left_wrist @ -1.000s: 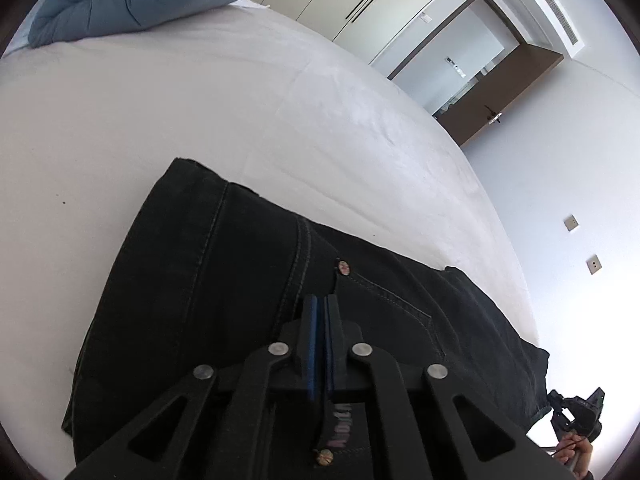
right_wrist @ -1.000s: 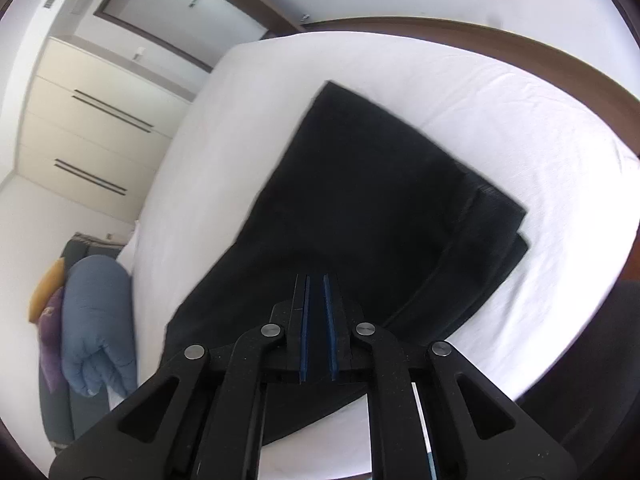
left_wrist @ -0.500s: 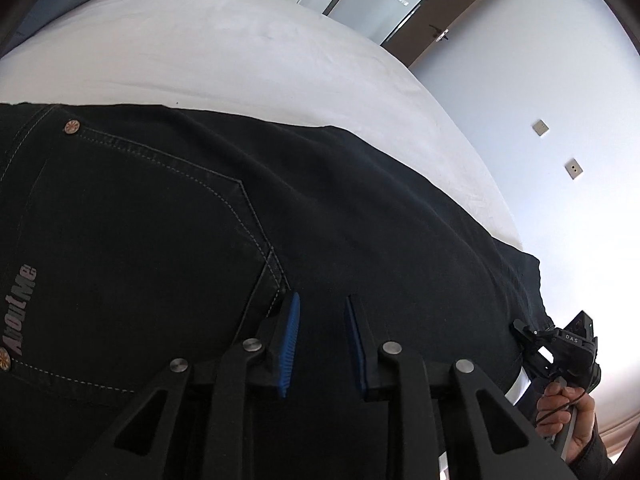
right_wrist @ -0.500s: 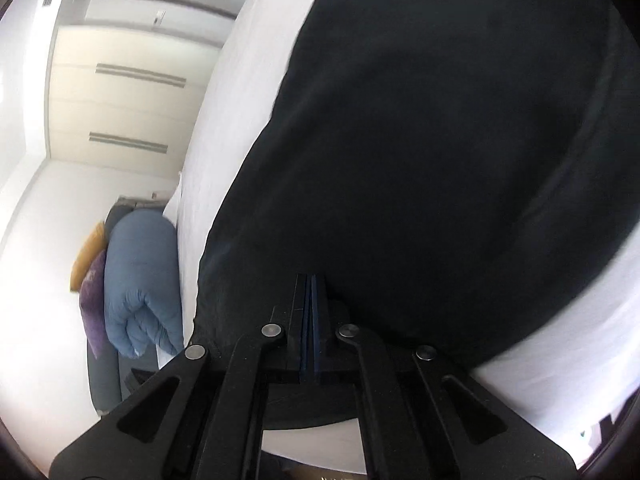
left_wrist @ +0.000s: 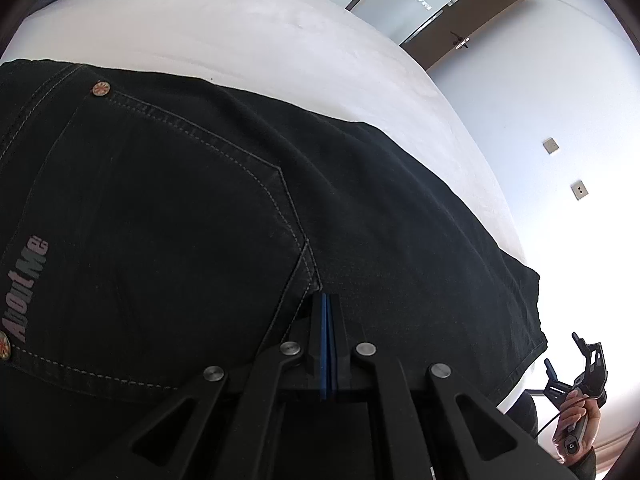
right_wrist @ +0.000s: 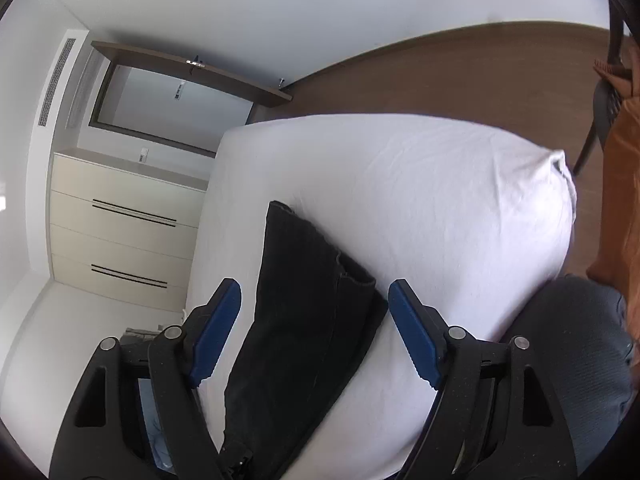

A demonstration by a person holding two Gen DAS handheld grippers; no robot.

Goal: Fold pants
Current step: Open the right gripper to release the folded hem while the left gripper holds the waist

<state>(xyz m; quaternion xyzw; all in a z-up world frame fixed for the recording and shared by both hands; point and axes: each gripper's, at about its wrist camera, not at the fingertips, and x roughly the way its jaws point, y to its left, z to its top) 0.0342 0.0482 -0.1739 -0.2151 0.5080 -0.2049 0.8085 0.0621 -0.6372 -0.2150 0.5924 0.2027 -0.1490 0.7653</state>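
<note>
Black denim pants point(left_wrist: 192, 208) lie folded on a white bed point(left_wrist: 248, 28); a back pocket with an "AboutMe" label faces up. My left gripper point(left_wrist: 327, 300) is shut, its blue pads pressed together just above the pocket's lower corner; no cloth shows between them. In the right wrist view the pants point(right_wrist: 308, 304) lie as a narrow dark strip on the bed point(right_wrist: 440, 208). My right gripper point(right_wrist: 314, 300) is open wide above them, holding nothing. It also shows at the far right of the left wrist view point(left_wrist: 582, 372).
A dark wooden door point(left_wrist: 460, 36) and white wall stand beyond the bed. A cream drawer unit point(right_wrist: 120, 232) is to the left, wooden floor point(right_wrist: 460, 76) behind. An orange cloth on a chair point(right_wrist: 620, 160) and a person's leg point(right_wrist: 580, 340) are at the right.
My left gripper closed from slightly open. My right gripper opened wide and pulled back from the pants toward the bed's edge.
</note>
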